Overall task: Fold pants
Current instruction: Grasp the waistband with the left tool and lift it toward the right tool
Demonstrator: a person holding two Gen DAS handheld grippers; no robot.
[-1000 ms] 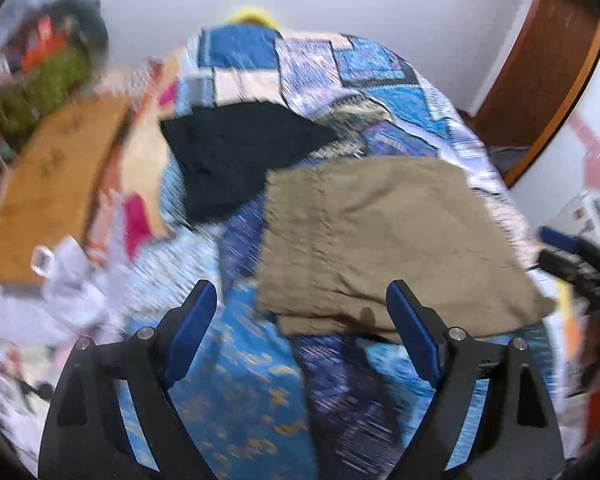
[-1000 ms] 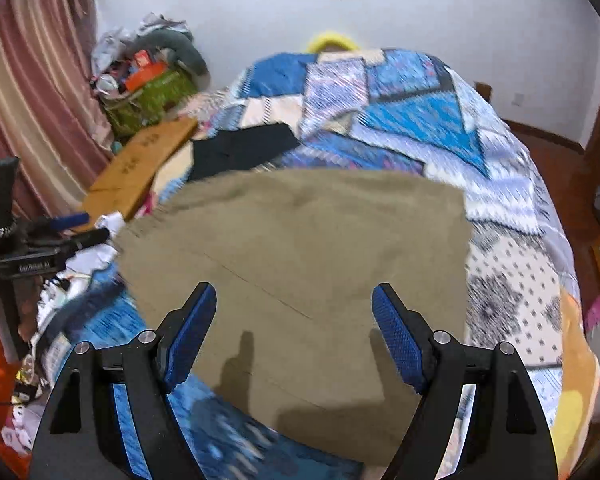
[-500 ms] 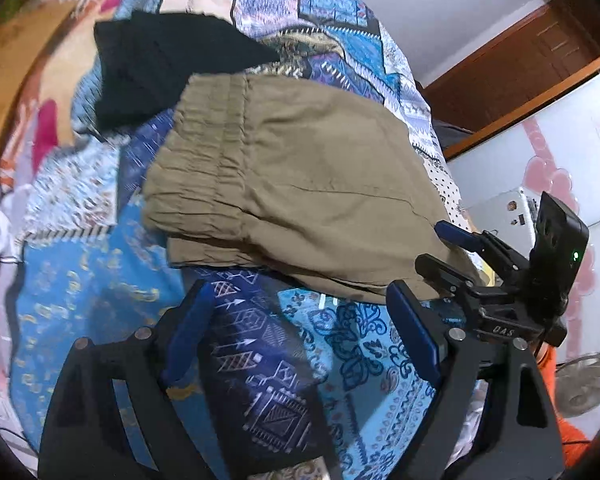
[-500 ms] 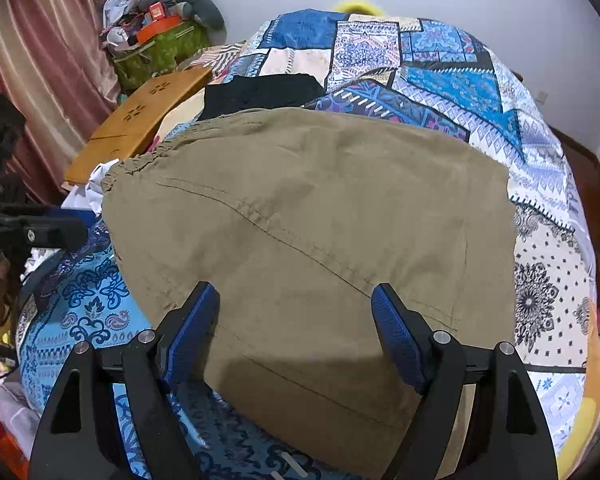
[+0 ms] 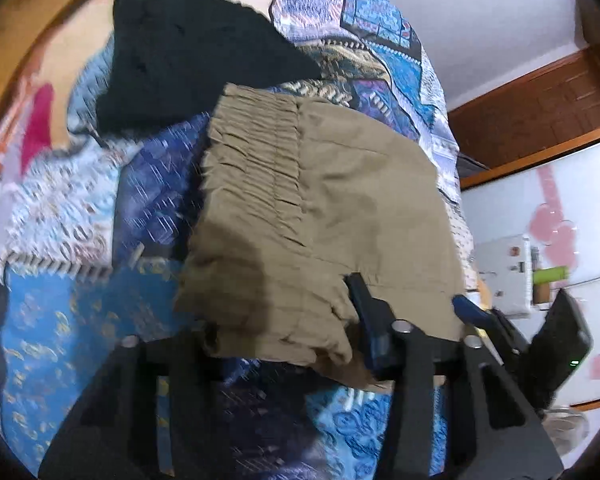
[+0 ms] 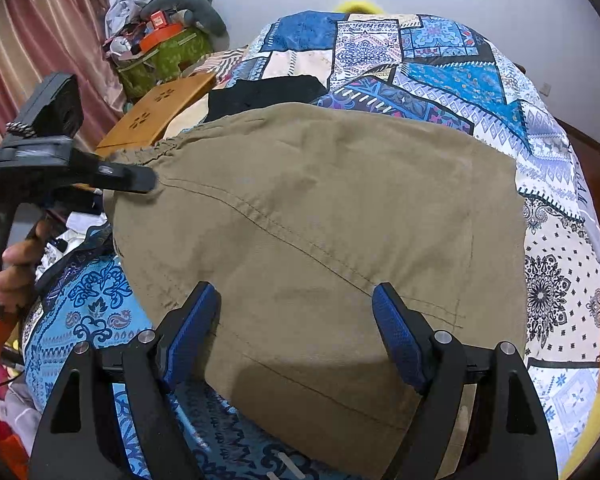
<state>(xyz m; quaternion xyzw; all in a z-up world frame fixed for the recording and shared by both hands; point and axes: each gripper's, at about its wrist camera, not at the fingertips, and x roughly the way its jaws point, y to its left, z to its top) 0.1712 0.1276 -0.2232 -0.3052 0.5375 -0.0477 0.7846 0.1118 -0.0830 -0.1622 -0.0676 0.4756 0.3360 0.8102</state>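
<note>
While the bed (image 6: 452,80) fills most of both views, its patchwork quilt in blues, whites and purples is seen to carry everything else. The olive pants (image 6: 320,220), folded into a broad flat slab, are spread across the near half of the quilt, their gathered elastic waistband lying toward the bed's left edge and their near hem reaching the front edge. A black garment (image 5: 196,52) is laid just beyond the pants, toward the far left part of the bed, its near corner touching or slightly tucked under the waistband. Off the left edge a wooden board (image 6: 160,114) is seen, with a green bag piled with clutter behind it. The left gripper (image 5: 284,332) is set at the near waistband corner of the pants; its jaws are closing, bunched olive cloth is gathered between them, and the fabric is pressed against the right finger. The right gripper (image 6: 296,324) is held over the near hem with its jaws spread wide, the cloth lying flat beneath them, not pinched.
</note>
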